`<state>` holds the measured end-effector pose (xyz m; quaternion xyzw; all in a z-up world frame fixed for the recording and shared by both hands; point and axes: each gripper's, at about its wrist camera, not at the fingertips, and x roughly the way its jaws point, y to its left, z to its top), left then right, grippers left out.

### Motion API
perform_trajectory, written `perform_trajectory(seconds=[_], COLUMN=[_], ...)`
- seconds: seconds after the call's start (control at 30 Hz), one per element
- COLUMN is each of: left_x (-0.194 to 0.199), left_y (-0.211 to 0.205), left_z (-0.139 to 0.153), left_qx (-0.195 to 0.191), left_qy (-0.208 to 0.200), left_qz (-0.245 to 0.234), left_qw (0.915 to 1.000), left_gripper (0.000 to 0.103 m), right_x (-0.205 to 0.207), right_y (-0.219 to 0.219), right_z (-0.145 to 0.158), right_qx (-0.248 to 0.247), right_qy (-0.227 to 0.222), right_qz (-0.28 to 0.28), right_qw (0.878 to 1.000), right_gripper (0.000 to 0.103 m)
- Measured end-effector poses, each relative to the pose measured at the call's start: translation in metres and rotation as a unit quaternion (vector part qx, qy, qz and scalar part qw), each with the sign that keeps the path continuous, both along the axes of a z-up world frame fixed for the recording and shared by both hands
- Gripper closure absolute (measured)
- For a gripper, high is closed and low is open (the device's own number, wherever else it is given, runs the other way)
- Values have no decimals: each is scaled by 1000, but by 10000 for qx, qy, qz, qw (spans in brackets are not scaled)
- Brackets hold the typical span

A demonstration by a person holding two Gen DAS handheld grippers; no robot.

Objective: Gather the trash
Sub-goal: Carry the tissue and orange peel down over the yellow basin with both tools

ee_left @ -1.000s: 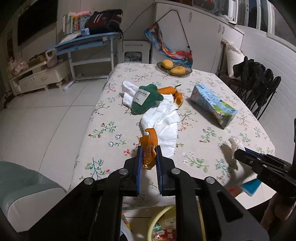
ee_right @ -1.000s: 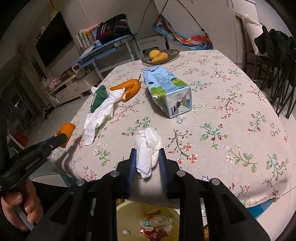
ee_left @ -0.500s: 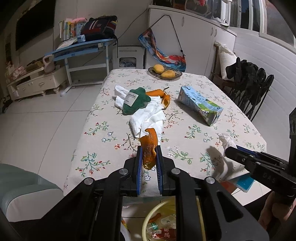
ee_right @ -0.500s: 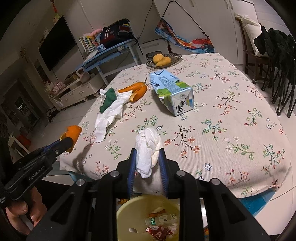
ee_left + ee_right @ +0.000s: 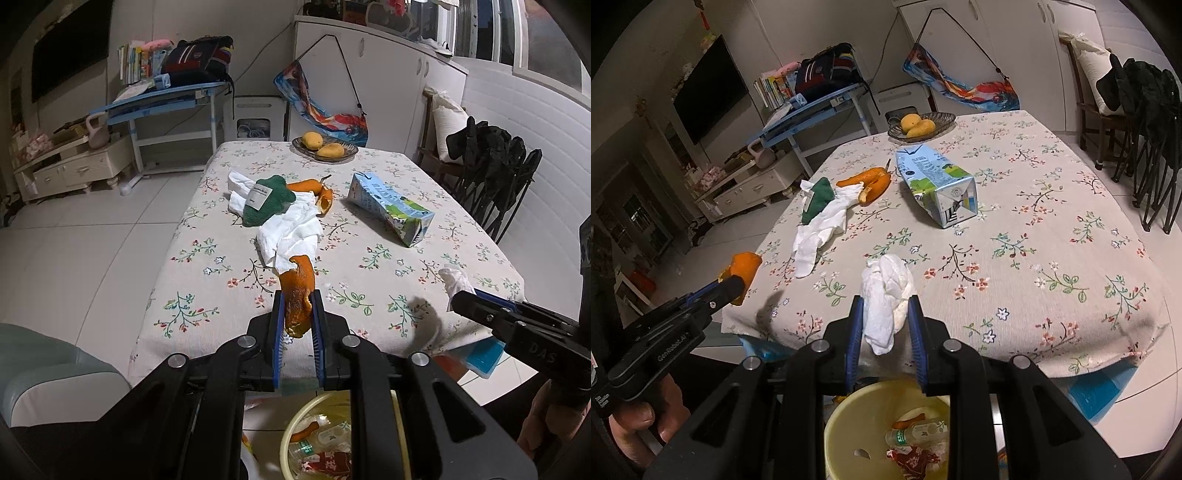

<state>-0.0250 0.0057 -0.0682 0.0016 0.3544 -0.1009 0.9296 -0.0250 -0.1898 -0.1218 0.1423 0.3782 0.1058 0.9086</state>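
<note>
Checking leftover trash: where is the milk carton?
The milk carton lies on its side mid-table, right of the orange peel, before the fruit plate.

Two mangoes (image 5: 325, 145), one carton (image 5: 391, 209), one bin (image 5: 886, 432).

Home living/dining rm, floral-cloth table (image 5: 229, 295), TV (image 5: 709, 92), fruit bowl (image 5: 325, 153)

An orange peel (image 5: 297, 295) and a crumpled white tissue (image 5: 885, 301) are held above the yellow bin (image 5: 846, 424), off the table's near edge.
</note>
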Motion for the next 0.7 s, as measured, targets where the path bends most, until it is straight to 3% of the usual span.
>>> perform_trajectory(seconds=[0.7], left_x=[-18], left_y=[-2], left_z=[9], left_qx=[-52], left_qy=[-76], left_qz=[-40], left_qw=[9999], left_gripper=[89], right_x=[-16], right_y=[-2], right_z=[6], right_qx=[53], right_qy=[-88], right_qz=[-24], right_qw=[9999], right_gripper=[78])
